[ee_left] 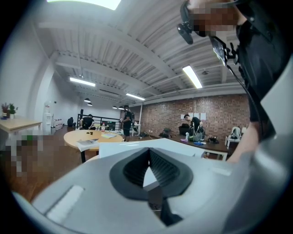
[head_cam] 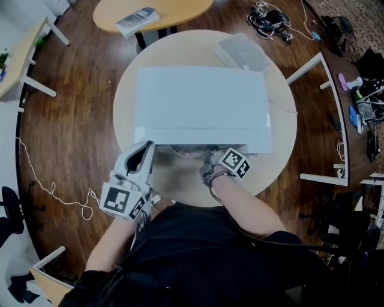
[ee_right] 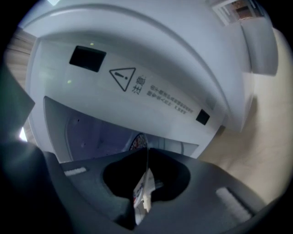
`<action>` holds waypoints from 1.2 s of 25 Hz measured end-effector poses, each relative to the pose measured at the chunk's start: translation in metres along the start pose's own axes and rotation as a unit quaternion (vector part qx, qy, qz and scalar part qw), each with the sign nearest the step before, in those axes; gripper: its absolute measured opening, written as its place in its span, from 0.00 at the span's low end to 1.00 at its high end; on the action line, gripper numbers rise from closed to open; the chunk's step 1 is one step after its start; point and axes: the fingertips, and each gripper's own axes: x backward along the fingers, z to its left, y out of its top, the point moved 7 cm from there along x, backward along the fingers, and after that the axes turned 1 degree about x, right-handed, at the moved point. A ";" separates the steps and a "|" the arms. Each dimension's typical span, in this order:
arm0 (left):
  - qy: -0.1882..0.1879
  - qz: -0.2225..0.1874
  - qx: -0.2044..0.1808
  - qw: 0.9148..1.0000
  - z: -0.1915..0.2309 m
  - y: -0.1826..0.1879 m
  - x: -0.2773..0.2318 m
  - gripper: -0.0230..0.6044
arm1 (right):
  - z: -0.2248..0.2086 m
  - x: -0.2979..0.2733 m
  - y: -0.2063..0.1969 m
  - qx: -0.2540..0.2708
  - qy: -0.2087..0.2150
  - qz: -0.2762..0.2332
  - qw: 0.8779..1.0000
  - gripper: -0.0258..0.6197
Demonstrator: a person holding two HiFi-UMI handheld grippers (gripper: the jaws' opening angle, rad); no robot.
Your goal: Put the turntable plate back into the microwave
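Note:
A white microwave stands on a round wooden table, its front facing me. The patterned turntable plate juts out from under the front edge. My right gripper is shut on the plate's near rim. In the right gripper view the plate shows edge-on between the right gripper's pads, pointing into the lit cavity. My left gripper hovers at the microwave's front left corner, holding nothing. In its own view the left gripper has its tips together, above the microwave's top.
A white rectangular lid or tray lies on the table behind the microwave. An oval table carrying a book stands beyond. Cables lie on the wooden floor, and a cluttered desk is at the right.

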 end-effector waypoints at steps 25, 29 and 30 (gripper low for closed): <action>-0.006 0.011 0.009 1.000 0.011 0.002 -0.005 0.05 | -0.001 -0.036 -0.004 -0.036 -0.025 -0.051 0.998 0.07; -0.009 0.013 0.008 1.000 0.010 0.003 -0.004 0.05 | -0.004 -0.040 -0.002 -0.045 -0.032 -0.072 0.996 0.07; -0.007 0.012 0.008 1.000 0.011 0.003 -0.005 0.05 | -0.003 -0.042 -0.002 -0.046 -0.034 -0.076 0.995 0.07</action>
